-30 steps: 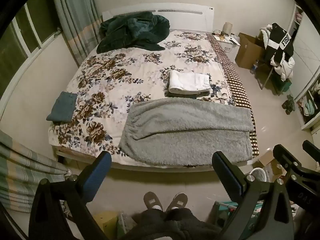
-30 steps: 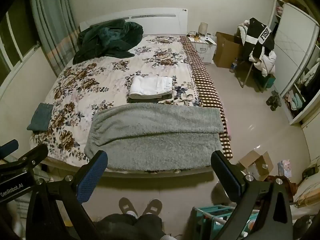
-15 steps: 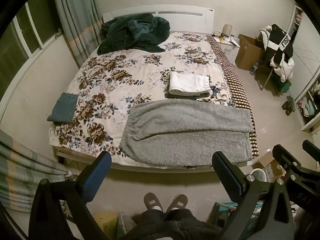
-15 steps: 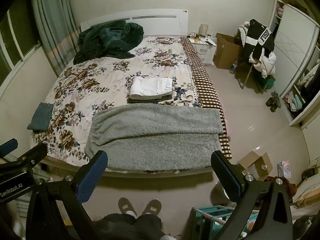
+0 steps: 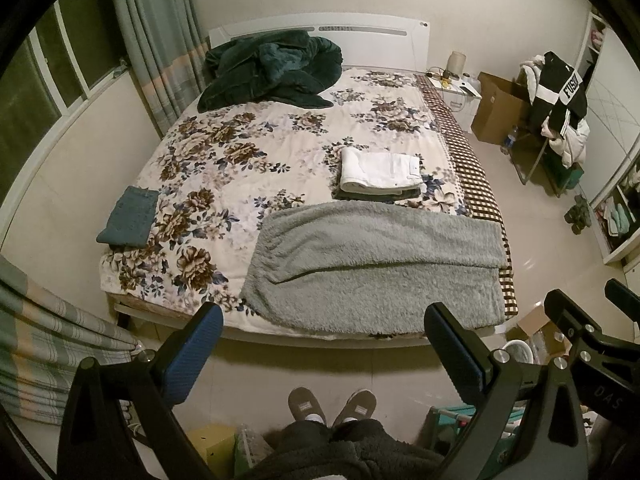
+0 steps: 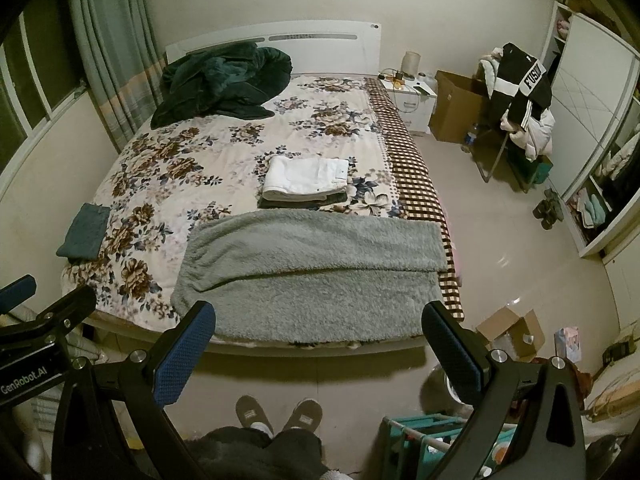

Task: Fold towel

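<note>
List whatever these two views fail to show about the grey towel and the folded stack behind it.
- Grey towel: in both wrist views the top layer hides how many layers lie beneath.
- Its near edge: hangs over the bed end; the underside is out of sight.
- Folded stack: the white piece covers the darker ones below; their number and kind are unreadable.
- Left tongs and right tongs: open, far from the towel.
</note>
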A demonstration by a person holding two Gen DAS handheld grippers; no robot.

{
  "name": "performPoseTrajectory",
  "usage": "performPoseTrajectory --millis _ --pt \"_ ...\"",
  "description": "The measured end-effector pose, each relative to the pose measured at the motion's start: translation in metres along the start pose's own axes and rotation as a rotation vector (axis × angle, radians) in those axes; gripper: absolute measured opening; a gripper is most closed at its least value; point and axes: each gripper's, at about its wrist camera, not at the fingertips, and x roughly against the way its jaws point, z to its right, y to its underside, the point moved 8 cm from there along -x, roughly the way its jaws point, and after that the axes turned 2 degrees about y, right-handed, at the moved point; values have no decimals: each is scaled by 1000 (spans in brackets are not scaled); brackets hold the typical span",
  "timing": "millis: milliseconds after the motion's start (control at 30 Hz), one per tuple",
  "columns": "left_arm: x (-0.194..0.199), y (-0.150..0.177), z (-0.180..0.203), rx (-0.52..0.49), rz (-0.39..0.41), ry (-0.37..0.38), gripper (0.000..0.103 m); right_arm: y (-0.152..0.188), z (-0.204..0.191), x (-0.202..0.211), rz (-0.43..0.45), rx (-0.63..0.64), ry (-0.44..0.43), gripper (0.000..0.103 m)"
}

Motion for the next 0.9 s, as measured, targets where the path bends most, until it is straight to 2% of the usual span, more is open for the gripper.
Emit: performPoseTrajectory --millis 400,467,900 --pt "0 0 0 1 6 -1 103 0 -1 1 5 0 1 103" --pt "8 -11 -6 0 5 1 103 0 -1 2 4 1 1 103" --pt "7 -8 -4 1 10 0 103 1 -1 3 6 2 2 103"
